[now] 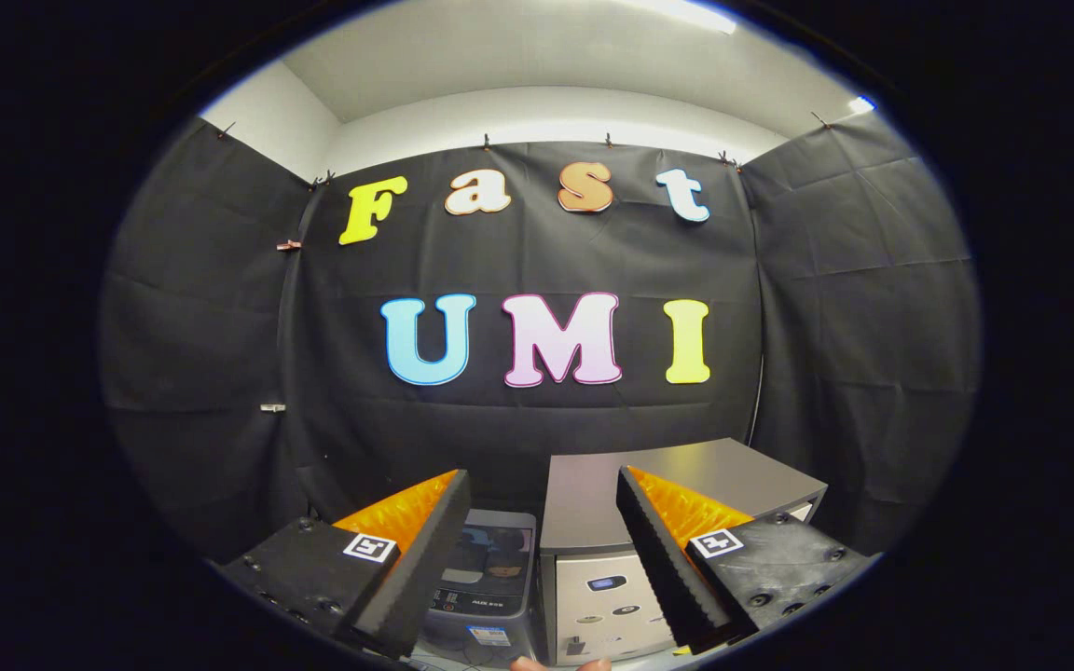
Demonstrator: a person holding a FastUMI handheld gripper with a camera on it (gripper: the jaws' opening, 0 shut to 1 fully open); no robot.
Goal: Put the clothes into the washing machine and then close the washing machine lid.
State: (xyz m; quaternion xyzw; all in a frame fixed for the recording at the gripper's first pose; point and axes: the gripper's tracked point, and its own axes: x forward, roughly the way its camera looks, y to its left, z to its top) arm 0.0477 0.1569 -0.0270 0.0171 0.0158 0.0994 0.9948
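Grey plastic washing machine [486,582]: small top-loading unit, low in the frame, seen through the gap between the two fingers and just beyond them. Lid on top with a dark window; whether it is fully closed cannot be told. Label strip along its front edge, too small to make out.

Silver box-shaped appliance [658,489]: stands just to the right of the washing machine, side by side with it, taller, with a flat bare top. Front panel carries a small display and several buttons. The right finger crosses in front of this panel and hides part of it.

Gripper [537,559]: fingers spread wide apart, pinching nothing, raised and pointing toward both machines. The left finger covers the washing machine's left side.

Fingertips of a person [560,664]: two, at the very bottom centre of the frame, below the machines.

Black cloth wall [220,373]: hangs behind and to both sides of the machines, pinned by clips along its upper edge.

White wall and ceiling [537,102]: above the cloth, with a bright light strip [686,14] at the upper right of the frame.

Clothes: none can be made out.
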